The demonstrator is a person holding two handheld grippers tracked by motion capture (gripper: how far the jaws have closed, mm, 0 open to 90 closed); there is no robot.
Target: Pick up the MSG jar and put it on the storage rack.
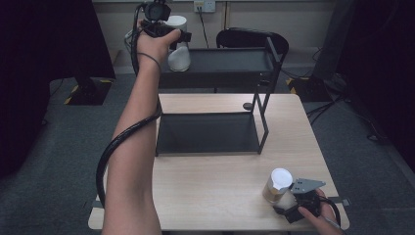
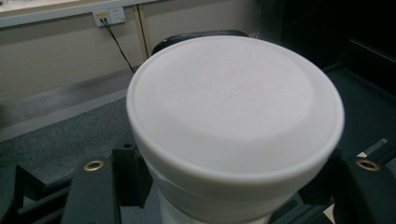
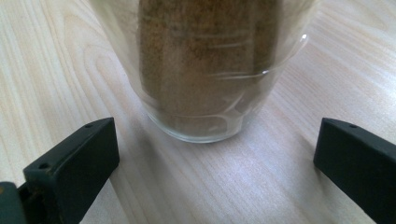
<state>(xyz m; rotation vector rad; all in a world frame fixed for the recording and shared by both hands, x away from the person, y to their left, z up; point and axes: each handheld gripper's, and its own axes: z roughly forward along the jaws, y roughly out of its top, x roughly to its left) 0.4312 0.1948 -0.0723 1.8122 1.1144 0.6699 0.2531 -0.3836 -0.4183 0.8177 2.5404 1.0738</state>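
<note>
From the high view, a white lidded plastic jar [image 1: 179, 58] stands at the left end of the upper tray of a black two-tier metal rack [image 1: 215, 98], whose lower tray rests on the light wooden bench [image 1: 220, 186] and holds nothing. The left claw [image 1: 169, 34] is up at that jar, carried on a long bare forearm stretched forward from the bottom edge, a black ribbed cable [image 1: 115, 147] looping down from it. Near the bench's front right corner stands a clear glass jar with a white lid [image 1: 278, 186], brown material showing through its wall, and the right claw [image 1: 288, 198] sits just beside it, held by a hand [image 1: 318, 215] low at the bench edge, its grey three-cornered plate on top. In the left gripper view, the white jar's round lid [image 2: 233, 107] looms close with faint raised lettering, and the black jaws press against its body on both sides, so this claw is clamped on the jar; the rack's dark tray and a wall socket lie behind. In the right gripper view, the glass jar's base [image 3: 205, 93] rests on the wood, packed with brown granular contents, and the two black jaws stand wide apart either side, clear of the glass, so this claw is spread and grips nothing.
</note>
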